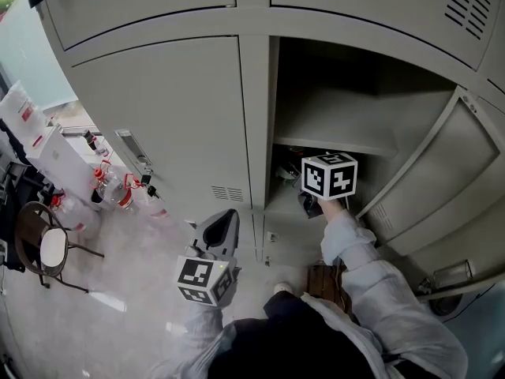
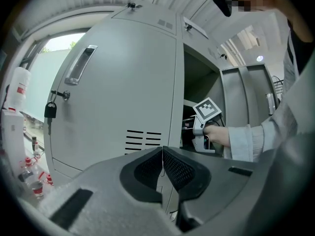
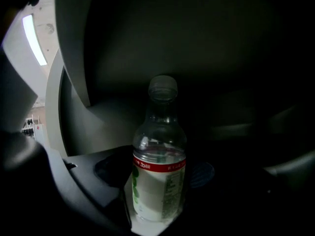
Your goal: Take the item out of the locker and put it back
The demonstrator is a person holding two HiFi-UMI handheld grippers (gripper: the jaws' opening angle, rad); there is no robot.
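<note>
From where I stand, the right gripper [image 1: 312, 202] is reaching into the open locker [image 1: 331, 101], under its inner shelf [image 1: 335, 143] and just inside the front edge of the lower compartment. Its jaws are partly spread and closed on a clear plastic bottle [image 3: 158, 171] with a red-banded white label. The bottle is upright and capped, with dark locker wall behind it. I can't tell whether its base rests on the locker floor or hangs just above it, since the bottom is cut off in the right gripper view and the head view hides the bottle altogether. The left gripper [image 2: 162, 167] is held low in front of the closed neighbouring door [image 1: 166, 109], its jaws pressed together on nothing, so it looks like a spare hand for now. I'd say the step in hand is carrying the bottle through the opening. To do that well, the grip belongs on the labelled body, where it sits now, and not up on the narrow neck. The bottle should travel upright and level. The cap has to pass clear below the shelf edge, and the gripper's marker cube should stay clear of the swung-open door [image 1: 442, 172] on the right. A light plastic bottle may buckle or slip under a hard squeeze, so a steady, moderate hold seems safest.
</note>
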